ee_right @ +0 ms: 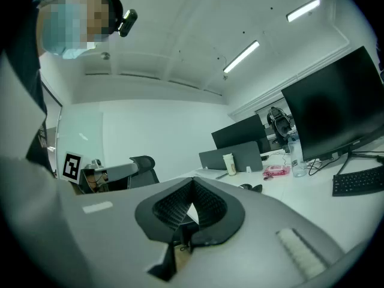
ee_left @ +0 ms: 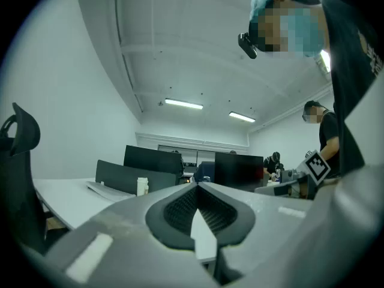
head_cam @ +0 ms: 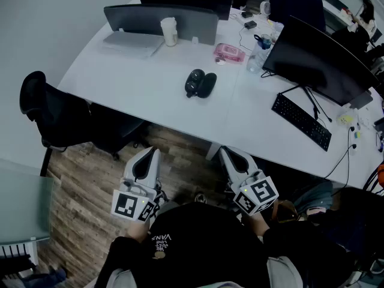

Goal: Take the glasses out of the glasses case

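Person's black top (head_cam: 198, 245) fills the foreground, w/ the left gripper (head_cam: 151, 152) and right gripper (head_cam: 226, 151) held low over the wood floor (head_cam: 84, 209), short of the white desk (head_cam: 138, 83). Both grippers are clenched on nothing, jaw tips meeting. Black glasses case (head_cam: 200, 84) lies mid-desk, well apart from both, btwn a white cup (head_cam: 170, 32) at the back and the desk's near edge. Pink packet (head_cam: 229, 53) sits nr the case, keyboard (head_cam: 301, 122) further right.
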The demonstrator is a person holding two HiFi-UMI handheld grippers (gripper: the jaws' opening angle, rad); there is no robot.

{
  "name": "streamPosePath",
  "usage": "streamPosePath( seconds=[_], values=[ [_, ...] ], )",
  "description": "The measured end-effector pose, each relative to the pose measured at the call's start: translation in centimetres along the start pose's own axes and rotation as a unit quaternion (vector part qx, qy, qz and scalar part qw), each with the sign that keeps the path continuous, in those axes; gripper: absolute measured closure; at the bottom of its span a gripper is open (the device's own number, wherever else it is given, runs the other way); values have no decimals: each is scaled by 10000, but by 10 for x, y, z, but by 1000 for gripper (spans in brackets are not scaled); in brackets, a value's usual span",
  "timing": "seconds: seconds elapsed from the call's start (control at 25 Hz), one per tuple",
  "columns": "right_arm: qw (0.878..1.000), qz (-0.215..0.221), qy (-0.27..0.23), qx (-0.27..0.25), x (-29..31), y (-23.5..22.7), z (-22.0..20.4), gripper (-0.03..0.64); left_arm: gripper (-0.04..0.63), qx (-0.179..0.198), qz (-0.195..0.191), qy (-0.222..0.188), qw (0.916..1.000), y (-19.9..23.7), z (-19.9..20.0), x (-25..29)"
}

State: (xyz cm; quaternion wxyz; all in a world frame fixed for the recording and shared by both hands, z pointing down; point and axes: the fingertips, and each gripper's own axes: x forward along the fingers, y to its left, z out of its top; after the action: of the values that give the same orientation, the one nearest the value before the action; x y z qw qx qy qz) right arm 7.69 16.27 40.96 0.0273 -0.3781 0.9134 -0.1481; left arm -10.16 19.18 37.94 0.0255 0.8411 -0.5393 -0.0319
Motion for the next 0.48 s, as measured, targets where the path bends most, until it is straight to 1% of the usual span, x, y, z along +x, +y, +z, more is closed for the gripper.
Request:
streamPosePath(
  seconds=[0.32,0.48],
  values=[
    [9999,17,69,141,-6,-12,-1,618,595,-44,157,108,9998,-6,-4,1],
    [9999,64,2,132,-4,-13,3,618,595,-6,238,130,9996,-2,-2,0]
  ],
)
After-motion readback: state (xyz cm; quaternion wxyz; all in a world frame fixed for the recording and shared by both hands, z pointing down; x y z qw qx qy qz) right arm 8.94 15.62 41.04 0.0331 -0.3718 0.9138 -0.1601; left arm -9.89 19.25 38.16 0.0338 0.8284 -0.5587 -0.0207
